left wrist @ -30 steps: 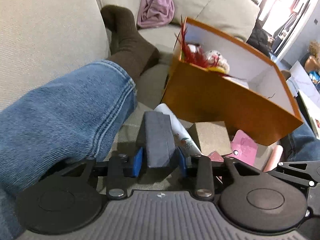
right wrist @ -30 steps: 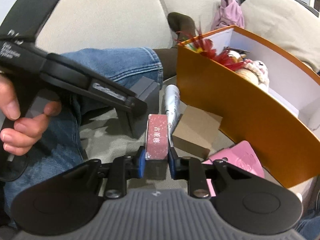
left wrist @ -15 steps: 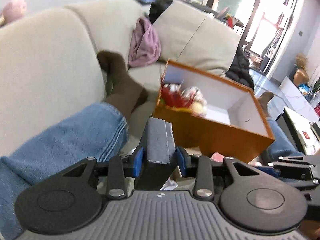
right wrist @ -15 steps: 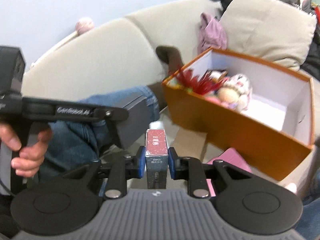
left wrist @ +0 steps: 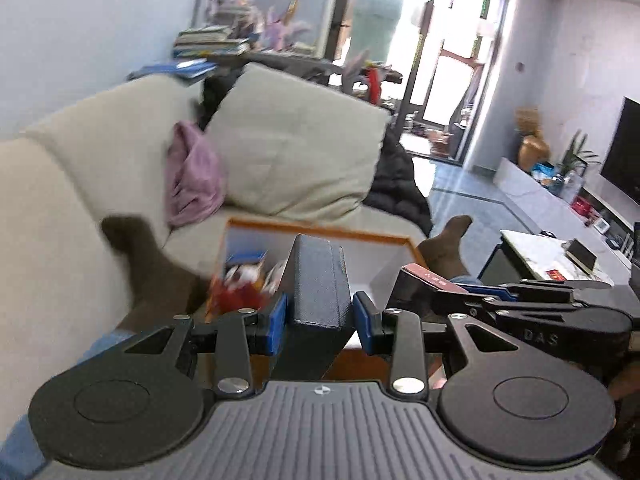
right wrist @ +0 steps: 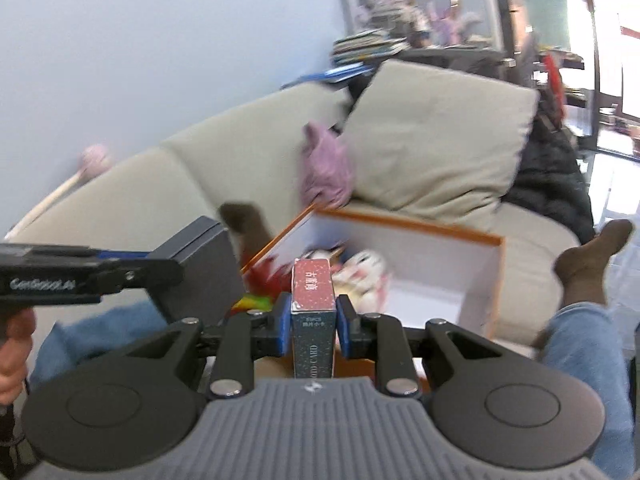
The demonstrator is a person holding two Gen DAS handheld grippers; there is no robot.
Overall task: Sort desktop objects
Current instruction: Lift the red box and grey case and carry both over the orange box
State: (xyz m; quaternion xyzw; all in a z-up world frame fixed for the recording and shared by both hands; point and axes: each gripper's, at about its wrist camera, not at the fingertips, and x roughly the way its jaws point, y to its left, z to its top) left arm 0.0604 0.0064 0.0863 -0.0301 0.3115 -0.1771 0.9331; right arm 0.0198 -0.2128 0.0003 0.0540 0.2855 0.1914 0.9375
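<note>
My left gripper (left wrist: 319, 316) is shut on a dark grey box (left wrist: 318, 280) and holds it in the air just short of the near rim of the orange storage box (left wrist: 320, 229). My right gripper (right wrist: 312, 320) is shut on a small card box with a red top (right wrist: 312, 286) and holds it over the near edge of the same orange box (right wrist: 440, 228). The orange box has white inner walls and holds a red feathery toy (right wrist: 266, 274) and a pale plush toy (right wrist: 362, 270). In the left wrist view the right gripper with its card box (left wrist: 430, 278) shows at right.
The orange box lies on a beige sofa (left wrist: 80, 168) with a large cushion (left wrist: 296, 160) and a purple cloth (left wrist: 194, 176). The person's jeans leg and brown-socked foot (right wrist: 588, 256) lie right of the box. A low table (left wrist: 552, 252) stands at far right.
Both grippers have risen from the sofa seat with their boxes and tilted up, so they now look across the top of the orange box. Both grips are unchanged.
</note>
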